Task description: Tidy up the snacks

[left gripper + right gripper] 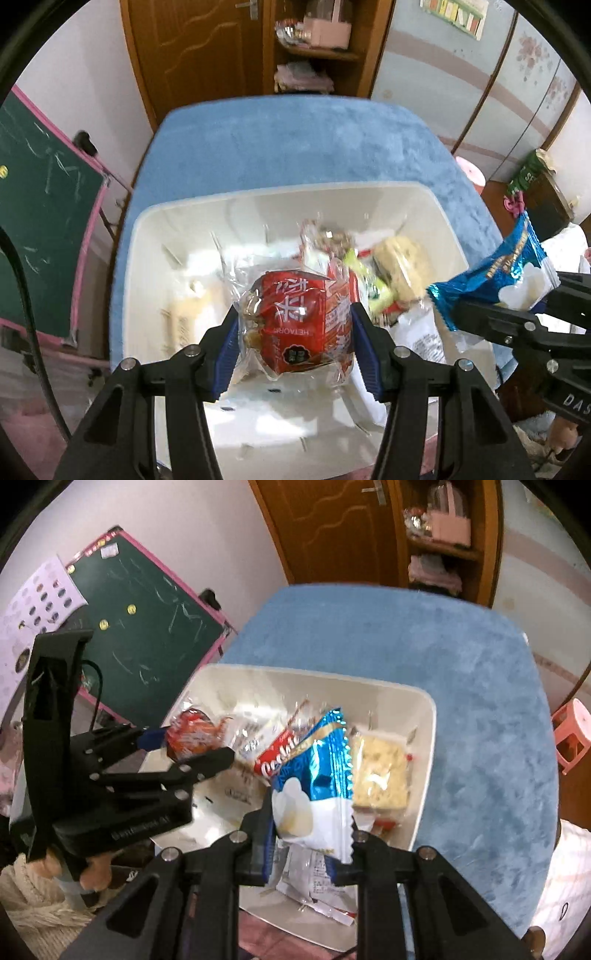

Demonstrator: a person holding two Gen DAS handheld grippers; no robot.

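Note:
A white bin [147, 236] sits on a blue-covered table [295, 140] and holds several wrapped snacks. My left gripper [293, 325] is shut on a red snack packet in clear wrap [295, 325], held above the bin's near half. My right gripper [308, 834] is shut on a blue and white snack packet [317, 786], held above the bin's right side; that packet also shows in the left wrist view [495, 273]. In the right wrist view the left gripper [192, 746] holds the red packet [192, 734] over the bin [424, 738]. A yellow cake bar [380, 771] and a red biscuit pack [277, 757] lie inside.
A green chalkboard with pink frame [40, 206] stands left of the table. A wooden door and shelf unit [229, 48] are behind it. A pink stool [572, 734] stands to the right. The table's blue cloth [480, 686] extends beyond the bin.

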